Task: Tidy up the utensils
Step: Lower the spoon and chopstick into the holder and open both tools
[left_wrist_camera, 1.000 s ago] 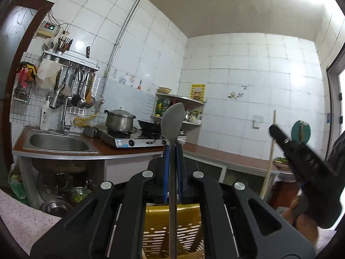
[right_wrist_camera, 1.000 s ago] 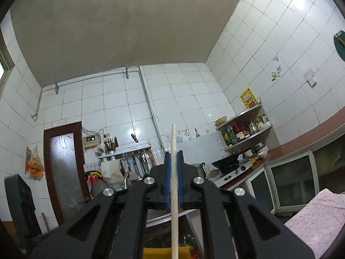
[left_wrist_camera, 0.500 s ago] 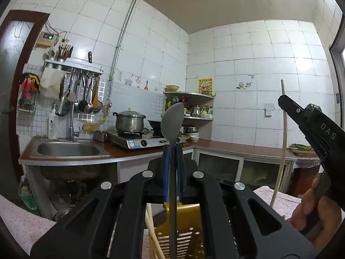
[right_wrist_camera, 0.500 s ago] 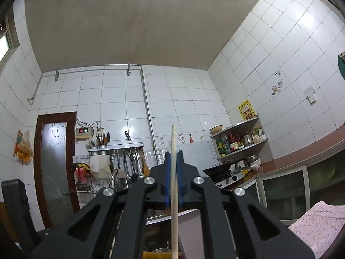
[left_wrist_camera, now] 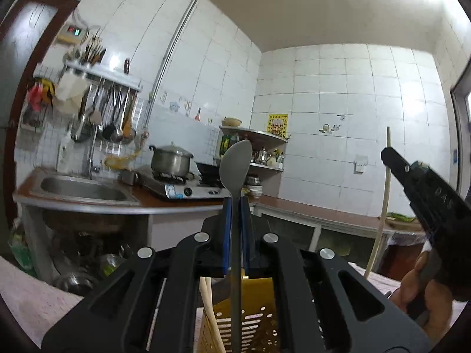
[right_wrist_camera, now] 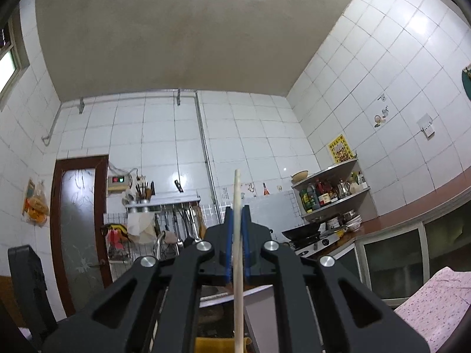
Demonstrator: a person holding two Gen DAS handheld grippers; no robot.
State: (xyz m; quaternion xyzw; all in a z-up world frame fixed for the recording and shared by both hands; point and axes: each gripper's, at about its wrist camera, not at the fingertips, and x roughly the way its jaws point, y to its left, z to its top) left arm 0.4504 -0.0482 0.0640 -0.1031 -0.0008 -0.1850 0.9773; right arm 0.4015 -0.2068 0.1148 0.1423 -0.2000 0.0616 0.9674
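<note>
Hidden parts: the lower end of the grey spoon (left_wrist_camera: 235, 164) is cut off by the frame edge; the foot of the wooden chopstick (right_wrist_camera: 238, 253) is lost below the right wrist view.
Left gripper (left_wrist_camera: 235, 206): the fingers are closed on the spoon's handle, which is held upright, bowl on top.
Right gripper (right_wrist_camera: 237, 214): the fingers are clamped on the chopstick, held upright and slightly tilted.
Yellow basket (left_wrist_camera: 259, 317): a perforated holder is seen directly beneath the spoon, largely covered by the gripper body; a pale stick (left_wrist_camera: 210, 309) leans in it.
Hand (left_wrist_camera: 418, 288): partly seen at the right edge, wrapped around the right gripper's handle.
Surroundings: a sink (left_wrist_camera: 82, 188), a lidded pot (left_wrist_camera: 170, 160) on a stove, hanging ladles and a corner shelf (left_wrist_camera: 259, 138) are seen behind; the left side is blurred.
Table: only a patch of floral cloth (right_wrist_camera: 435, 303) is shown.
</note>
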